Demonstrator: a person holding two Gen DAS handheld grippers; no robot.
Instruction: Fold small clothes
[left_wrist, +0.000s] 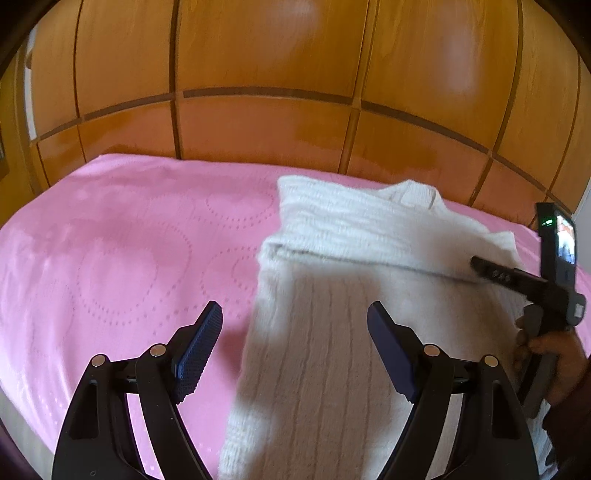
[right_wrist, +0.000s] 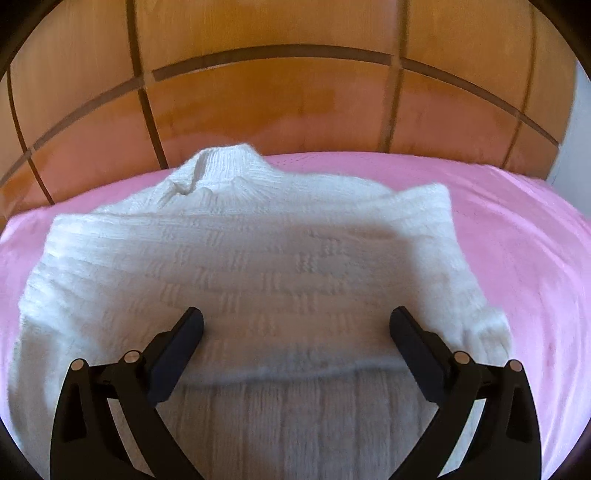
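Both grippers' fingers (left_wrist: 199, 350) spread wide (nothing held), above white sweater (right_wrist: 236, 266), pink bedspread (left_wrist: 110, 240).

Brightness: both views are well lit by soft, even light with warm colour.
Glare: pale hazy sheen sits on the wooden wardrobe panels (left_wrist: 258, 55), strongest at the upper centre and upper right of the left wrist view.
Shadows: soft grey shadow covers the near part of the white knitted sweater (left_wrist: 332, 332); a broad one crosses its folded middle in the right wrist view.
Blur: the sweater's knit (right_wrist: 258, 258) is smeared, and the pink bedspread (left_wrist: 110, 240) pattern looks soft.
Distortion: fisheye bends the panel seams into arcs; the corners fall to black vignette.
Sharpest: the left gripper's ribbed pad (left_wrist: 197, 356).
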